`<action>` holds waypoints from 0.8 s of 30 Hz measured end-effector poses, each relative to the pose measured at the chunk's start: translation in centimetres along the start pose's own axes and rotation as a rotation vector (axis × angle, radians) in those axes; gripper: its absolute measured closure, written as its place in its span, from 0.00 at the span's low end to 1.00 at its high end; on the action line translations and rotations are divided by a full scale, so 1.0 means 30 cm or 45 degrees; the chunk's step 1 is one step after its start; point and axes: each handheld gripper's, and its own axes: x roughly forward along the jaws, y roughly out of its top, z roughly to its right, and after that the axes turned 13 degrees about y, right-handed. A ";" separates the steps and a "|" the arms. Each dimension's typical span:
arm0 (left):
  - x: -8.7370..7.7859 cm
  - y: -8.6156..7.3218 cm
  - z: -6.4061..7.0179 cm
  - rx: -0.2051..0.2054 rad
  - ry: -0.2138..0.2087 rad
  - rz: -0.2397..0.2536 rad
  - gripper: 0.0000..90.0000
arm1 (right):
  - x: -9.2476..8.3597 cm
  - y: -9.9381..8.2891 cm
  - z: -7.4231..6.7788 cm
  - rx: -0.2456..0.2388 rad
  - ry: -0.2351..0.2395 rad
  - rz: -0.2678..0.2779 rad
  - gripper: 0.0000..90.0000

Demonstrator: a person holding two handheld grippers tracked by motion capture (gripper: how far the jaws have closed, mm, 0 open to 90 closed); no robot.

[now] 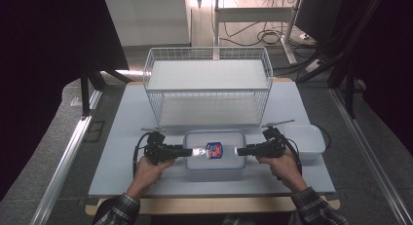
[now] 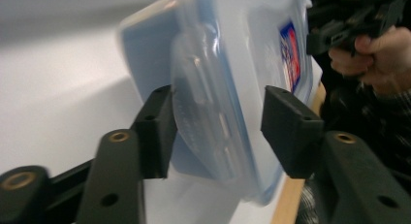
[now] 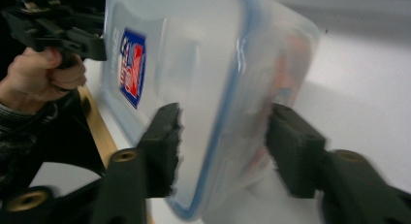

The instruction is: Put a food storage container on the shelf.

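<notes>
A clear rectangular plastic food container with a blue-rimmed lid and a red-and-blue label lies flat near the front edge of a pale grey-white tabletop, midway between the two hands. The left gripper comes at its left short end and the right gripper at its right short end, both held roughly level and pointing inward at each other.

In the left gripper view the container's end sits between the two black jaws, which stand about half open; one jaw lies against the underside, the other stands a little off the lid, so a firm clamp cannot be told. In the right gripper view the box likewise sits between half-open jaws, both close against it; the picture is blurred, so whether they press is unclear.

Just right of the right hand rests a second clear lidless plastic tub. Behind the container stands a white wire basket-shelf with two tiers. The left hand and both plaid sleeves enter from the bottom. The tabletop has a light wooden front edge. Grey carpet floor surrounds it, with metal rails at either side, dark curtains, and cables on the floor at the back.
</notes>
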 end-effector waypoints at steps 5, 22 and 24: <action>-0.002 0.001 0.003 -0.012 0.021 0.012 0.56 | 0.007 -0.004 -0.015 -0.024 -0.034 0.028 0.57; -0.034 0.025 0.028 0.024 0.072 0.086 0.55 | -0.001 0.008 -0.073 -0.159 -0.107 0.118 0.58; -0.042 0.032 0.033 0.033 0.078 0.095 0.55 | -0.003 0.014 -0.078 -0.172 -0.106 0.122 0.58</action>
